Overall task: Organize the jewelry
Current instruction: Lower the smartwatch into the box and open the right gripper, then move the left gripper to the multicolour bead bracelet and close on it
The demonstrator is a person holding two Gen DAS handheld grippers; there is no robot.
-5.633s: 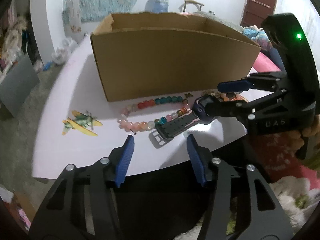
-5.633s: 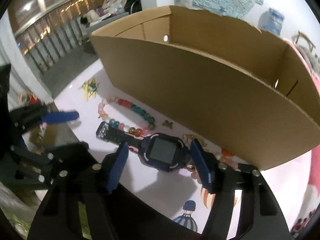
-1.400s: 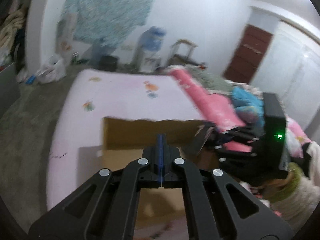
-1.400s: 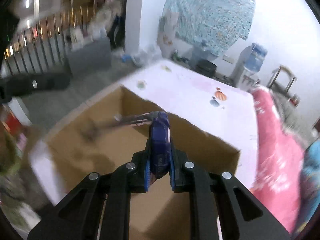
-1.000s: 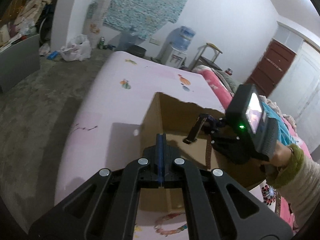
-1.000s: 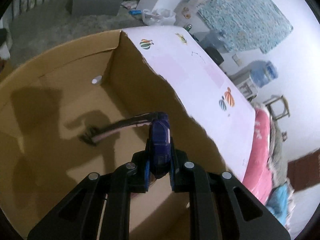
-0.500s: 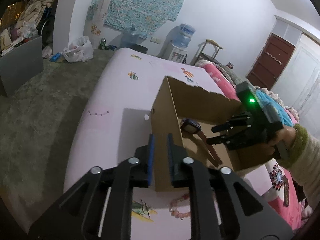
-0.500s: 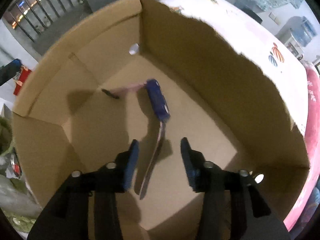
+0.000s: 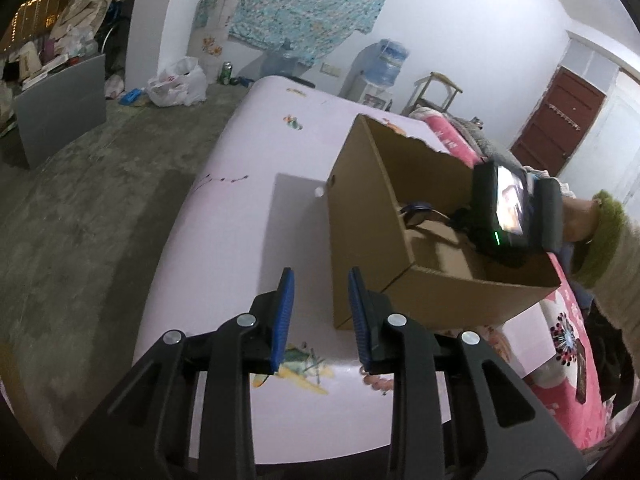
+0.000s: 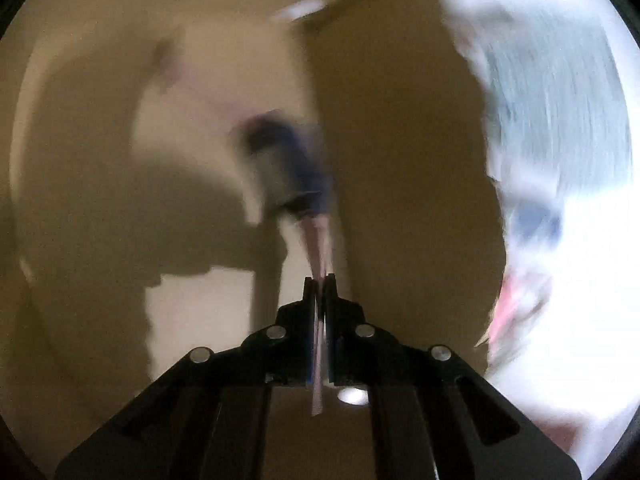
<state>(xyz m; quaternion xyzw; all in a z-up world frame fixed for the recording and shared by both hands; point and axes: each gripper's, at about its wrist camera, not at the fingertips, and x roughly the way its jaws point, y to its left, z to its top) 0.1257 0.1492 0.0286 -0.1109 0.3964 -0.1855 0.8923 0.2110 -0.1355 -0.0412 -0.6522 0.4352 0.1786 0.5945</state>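
An open cardboard box (image 9: 360,216) stands on the pale table (image 9: 240,208). Inside it lies the dark blue watch (image 9: 416,212), blurred in the right wrist view (image 10: 288,168). My right gripper (image 10: 319,280) reaches down into the box, and its jaws are closing with the watch's strap (image 10: 318,240) pinched between the pads. My left gripper (image 9: 320,312) hovers over the table just in front of the box's near corner. Its jaws are opening with nothing between them. A bead bracelet (image 9: 378,382) peeks out beside the left gripper's right finger.
A yellow winged ornament (image 9: 296,368) lies on the table under the left gripper. A hand with a green cuff (image 9: 604,240) holds the right gripper. Pink bedding (image 9: 452,136) lies past the table, grey floor (image 9: 80,220) to the left.
The right gripper dropped the watch into the box, then went lower, rolled, and closed on its strap. The left gripper's jaws went from shut to apart as it sank towards the table.
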